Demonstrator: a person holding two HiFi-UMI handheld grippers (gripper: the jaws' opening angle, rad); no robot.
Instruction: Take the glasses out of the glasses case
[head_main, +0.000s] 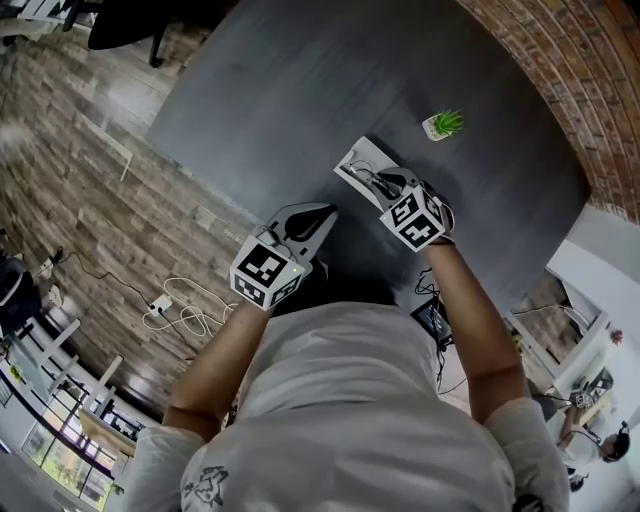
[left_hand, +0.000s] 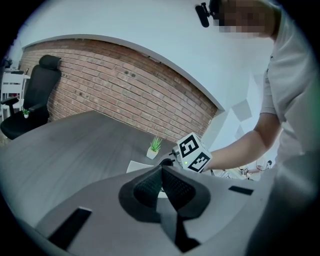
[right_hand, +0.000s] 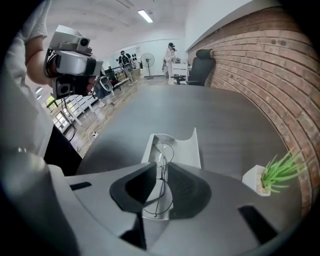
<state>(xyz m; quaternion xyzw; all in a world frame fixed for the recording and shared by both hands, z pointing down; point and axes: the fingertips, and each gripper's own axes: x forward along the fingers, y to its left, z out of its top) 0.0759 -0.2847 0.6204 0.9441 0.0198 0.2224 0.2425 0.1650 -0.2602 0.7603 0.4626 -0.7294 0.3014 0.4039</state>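
Note:
An open white glasses case (head_main: 352, 162) lies on the dark grey table (head_main: 300, 90). In the right gripper view the case (right_hand: 186, 150) holds thin wire-framed glasses (right_hand: 163, 150). My right gripper (right_hand: 161, 167) points steeply down into the case, its jaws a little apart with the glasses' wire frame between them, and I see no pad pressing on it. From the head view the right gripper (head_main: 372, 180) covers the case's near end. My left gripper (head_main: 322, 215) hovers near the table's front edge, left of the case. Its jaws are shut with nothing in them (left_hand: 161, 169).
A small potted plant (head_main: 443, 124) in a white pot stands on the table right of the case, also as the plant (right_hand: 275, 172). A brick wall (left_hand: 125, 95) curves behind the table. A black office chair (left_hand: 37, 95) sits at the far end. Cables lie on the wooden floor (head_main: 185, 310).

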